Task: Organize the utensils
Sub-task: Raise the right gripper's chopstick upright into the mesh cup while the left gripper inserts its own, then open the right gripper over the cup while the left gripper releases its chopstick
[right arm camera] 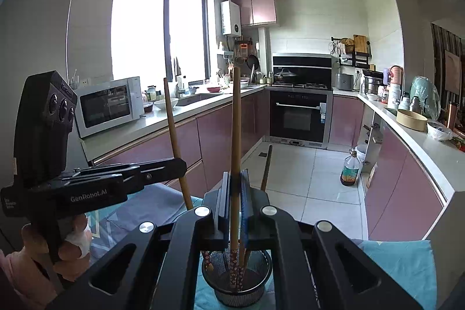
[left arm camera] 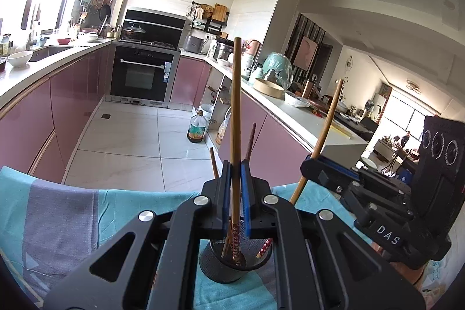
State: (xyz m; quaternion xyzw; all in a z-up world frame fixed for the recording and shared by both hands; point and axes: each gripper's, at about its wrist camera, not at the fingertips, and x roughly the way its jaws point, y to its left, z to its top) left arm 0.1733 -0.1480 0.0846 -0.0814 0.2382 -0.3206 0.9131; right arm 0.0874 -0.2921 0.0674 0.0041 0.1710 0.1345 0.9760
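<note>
A black mesh utensil cup (left arm camera: 223, 266) (right arm camera: 237, 281) stands on a teal cloth (left arm camera: 122, 211) just below both grippers. My left gripper (left arm camera: 235, 175) is shut on a long wooden chopstick (left arm camera: 236, 106); the chopstick stands upright with its red patterned end down in the cup. To the right, my right gripper (left arm camera: 308, 161) is shut on a second wooden chopstick (left arm camera: 330, 124), which leans right, tip in the cup. From the right wrist, my right gripper (right arm camera: 236, 179) clamps its chopstick (right arm camera: 236, 121), and my left gripper (right arm camera: 181, 164) holds the other chopstick (right arm camera: 173, 132). Darker chopsticks (left arm camera: 251, 140) (right arm camera: 266, 167) rest loose in the cup.
A kitchen lies beyond: pink cabinets, an oven (right arm camera: 299, 112), a microwave (right arm camera: 107, 103) on the left counter and a cluttered right counter (left arm camera: 290, 103). An oil bottle (right arm camera: 351, 167) stands on the tiled floor. A hand (right arm camera: 69, 246) grips the left tool.
</note>
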